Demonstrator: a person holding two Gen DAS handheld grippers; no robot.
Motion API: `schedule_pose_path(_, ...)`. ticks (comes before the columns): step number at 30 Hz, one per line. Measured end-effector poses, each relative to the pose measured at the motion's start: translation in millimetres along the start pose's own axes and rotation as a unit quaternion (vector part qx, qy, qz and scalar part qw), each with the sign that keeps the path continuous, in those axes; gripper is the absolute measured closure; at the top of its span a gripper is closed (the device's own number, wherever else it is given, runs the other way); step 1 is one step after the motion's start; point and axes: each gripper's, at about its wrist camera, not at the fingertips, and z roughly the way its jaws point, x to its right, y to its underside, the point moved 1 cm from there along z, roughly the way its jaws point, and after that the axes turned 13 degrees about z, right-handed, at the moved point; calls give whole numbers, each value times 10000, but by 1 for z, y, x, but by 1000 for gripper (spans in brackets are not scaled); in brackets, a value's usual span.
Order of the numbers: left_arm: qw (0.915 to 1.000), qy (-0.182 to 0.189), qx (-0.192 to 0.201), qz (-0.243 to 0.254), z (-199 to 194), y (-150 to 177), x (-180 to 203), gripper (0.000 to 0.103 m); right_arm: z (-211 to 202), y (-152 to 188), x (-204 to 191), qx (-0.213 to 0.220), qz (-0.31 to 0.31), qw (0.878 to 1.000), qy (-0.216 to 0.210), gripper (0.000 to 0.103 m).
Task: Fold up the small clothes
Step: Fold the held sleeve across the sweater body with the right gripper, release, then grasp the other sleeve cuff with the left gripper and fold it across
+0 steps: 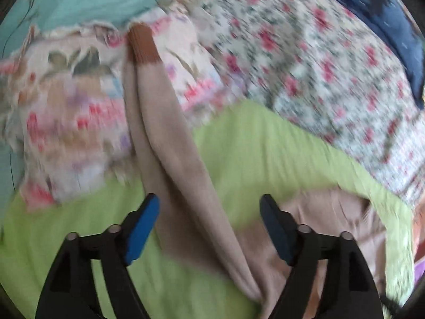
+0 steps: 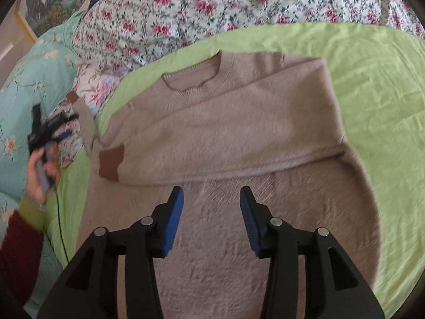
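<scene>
A beige sweater (image 2: 239,133) lies flat on a light green sheet (image 2: 372,85) spread over a bed, neckline toward the floral quilt (image 2: 186,8). One sleeve is folded across the chest, its brown cuff (image 2: 111,164) resting near the sweater's left edge. The other sleeve (image 1: 164,138) stretches away from the body, off the green sheet and onto a patterned pillow (image 1: 66,101), ending in a second brown cuff (image 1: 142,43). The right gripper (image 2: 211,196) hovers above the sweater's lower body, tilted downward, its blue-padded fingers (image 2: 174,223) spread apart and gripping nothing. The left gripper (image 1: 209,203) points along the outstretched sleeve, jaws wide apart on either side of the fabric without closing on it; that view is motion-blurred. From the right wrist view, the person's left hand (image 2: 39,175) appears at the sweater's far-left side, wrapped around the gripper's handle, with a dark red cuffed forearm below it and a teal floral pillow (image 2: 32,79) behind.
</scene>
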Motion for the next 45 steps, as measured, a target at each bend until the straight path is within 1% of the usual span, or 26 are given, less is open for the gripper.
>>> schedule_pose_path(2, 9996, -251, -91, -23, 20, -18, -13, 21, 3, 7, 1, -72, 18, 10000, 7, 57)
schedule_pose_path(4, 9991, -349, -225, -116, 41, -29, -24, 21, 7, 12, 1, -126, -15, 9999, 112, 57)
schedule_pose_path(5, 9989, -337, -268, -194, 52, -36, -31, 21, 9, 14, 1, -165, -32, 9998, 121, 57)
schedule_pose_path(7, 9985, -397, -278, -252, 68, -45, -39, 21, 11, 16, 3, -246, -27, 9996, 108, 57)
schedule_pose_path(8, 9981, -467, -262, -290, 73, -48, -42, 24, 12, 16, 4, -269, -26, 9996, 110, 57)
schedule_pose_path(9, 9976, -550, -209, -353, 78, -53, -48, 37, 12, 17, 6, -285, -26, 9995, 116, 57)
schedule_pose_path(10, 9978, -552, -174, -337, 81, -56, -50, 55, 12, 17, 7, -290, -12, 9995, 135, 57)
schedule_pose_path(11, 9981, -505, -213, -264, 84, -58, -50, 90, 12, 18, 9, -285, 4, 9995, 156, 57)
schedule_pose_path(12, 9986, -459, -215, -176, 84, -58, -46, 93, 12, 19, 10, -276, 23, 9995, 161, 57)
schedule_pose_path(14, 9982, -582, 45, 142, 71, -57, -32, 94, 11, 20, 11, -253, 85, 9996, 133, 57)
schedule_pose_path(16, 9972, -546, 256, 436, 53, -51, -12, 94, 10, 20, 11, -243, 121, 9996, 70, 57)
schedule_pose_path(20, 9943, -111, 578, 884, 18, -35, 33, 95, 6, 24, 6, -209, 121, 9997, -38, 57)
schedule_pose_path(22, 9897, 297, 599, 1265, 0, -22, 63, 95, 1, 26, 5, -173, 137, 9997, -92, 57)
schedule_pose_path(24, 9853, 609, 637, 1465, -14, -9, 90, 95, -3, 28, 7, -126, 166, 9997, -105, 57)
schedule_pose_path(25, 9819, 824, 635, 1581, -22, 1, 108, 95, -5, 28, 8, -105, 198, 9997, -111, 57)
schedule_pose_path(28, 9723, 1241, 594, 1891, -39, 28, 156, 95, -11, 30, 17, -46, 329, 9994, -87, 57)
schedule_pose_path(29, 9678, 1429, 545, 2000, -43, 39, 174, 95, -13, 30, 20, -27, 377, 9993, -69, 57)
schedule_pose_path(32, 9551, 1774, 393, 2338, -49, 68, 220, 95, -18, 31, 32, 43, 532, 9986, -23, 57)
schedule_pose_path(34, 9481, 1862, 294, 2559, -47, 85, 248, 95, -23, 32, 39, 110, 633, 9979, 13, 57)
schedule_pose_path(36, 9403, 1960, 98, 2781, -36, 102, 277, 94, -27, 32, 47, 158, 744, 9971, 35, 57)
schedule_pose_path(38, 9321, 1939, -54, 3059, -25, 119, 299, 94, -30, 31, 53, 199, 837, 9963, 61, 57)
schedule_pose_path(40, 9249, 1880, -207, 3298, -15, 135, 315, 91, -33, 30, 58, 223, 885, 9958, 92, 57)
schedule_pose_path(41, 9229, 1847, -300, 3364, -9, 141, 320, 86, -35, 29, 59, 245, 908, 9955, 103, 57)
schedule_pose_path(42, 9219, 1848, -405, 3382, -4, 147, 323, 85, -36, 29, 60, 274, 923, 9953, 110, 57)
schedule_pose_path(43, 9219, 1866, -453, 3364, -2, 150, 322, 82, -38, 27, 60, 296, 923, 9952, 101, 57)
schedule_pose_path(45, 9227, 1991, -555, 3253, -4, 154, 315, 61, -40, 24, 56, 341, 885, 9955, 71, 57)
